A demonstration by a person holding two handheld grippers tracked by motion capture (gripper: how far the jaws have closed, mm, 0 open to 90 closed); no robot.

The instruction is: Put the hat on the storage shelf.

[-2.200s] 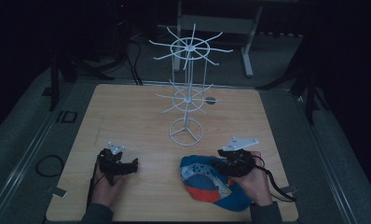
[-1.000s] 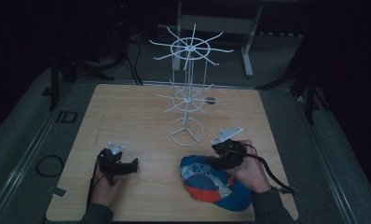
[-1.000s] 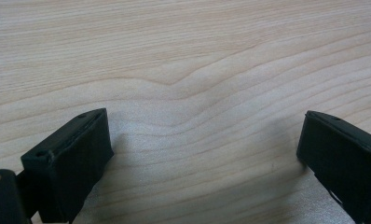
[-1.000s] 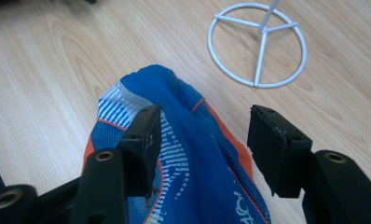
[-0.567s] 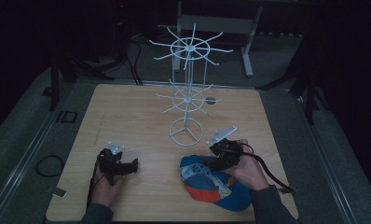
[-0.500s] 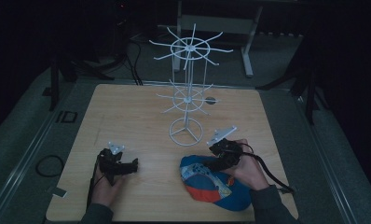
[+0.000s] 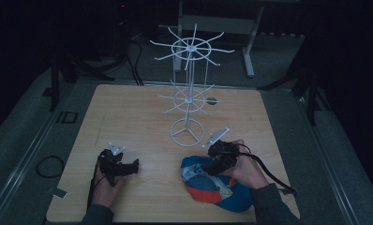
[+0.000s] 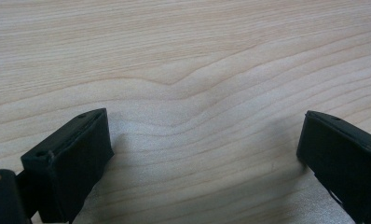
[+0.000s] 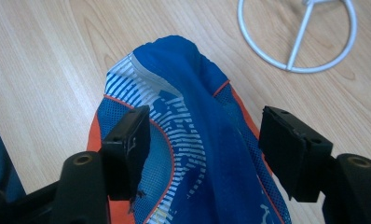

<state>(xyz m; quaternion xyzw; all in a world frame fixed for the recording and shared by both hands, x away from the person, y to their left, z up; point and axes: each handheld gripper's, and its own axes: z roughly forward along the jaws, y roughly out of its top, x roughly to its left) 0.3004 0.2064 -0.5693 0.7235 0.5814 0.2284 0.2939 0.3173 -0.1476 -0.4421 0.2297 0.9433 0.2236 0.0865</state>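
High view: a wooden table [image 7: 128, 117] bears a white wire rack [image 7: 188, 93] with spoked tiers, its ring base near the table's middle. A blue and orange cap [image 7: 212, 185] lies at the near right, just short of that base. The right gripper [image 7: 216, 164] rests over the cap's crown, well nearer to it than the left gripper [image 7: 123, 168], which sits apart at the near left on bare wood. Left gripper view: the left gripper [image 8: 202, 154] shows both black jaws spread wide, nothing between them, wood grain beneath. Right gripper view: the right gripper [image 9: 204, 149] has just been opening its jaws; they stand wide to either side of a raised fold of the cap [image 9: 193, 135], the left pad close against the fabric, the right pad clear of it, so no grip holds. The fold's long axis runs straight ahead, away from the claw, toward the rack's ring base [image 9: 298, 35] at upper right. This view gives the fold and the pad gaps, which the high view leaves too small to read; the high view gives the rack's hooks and height.
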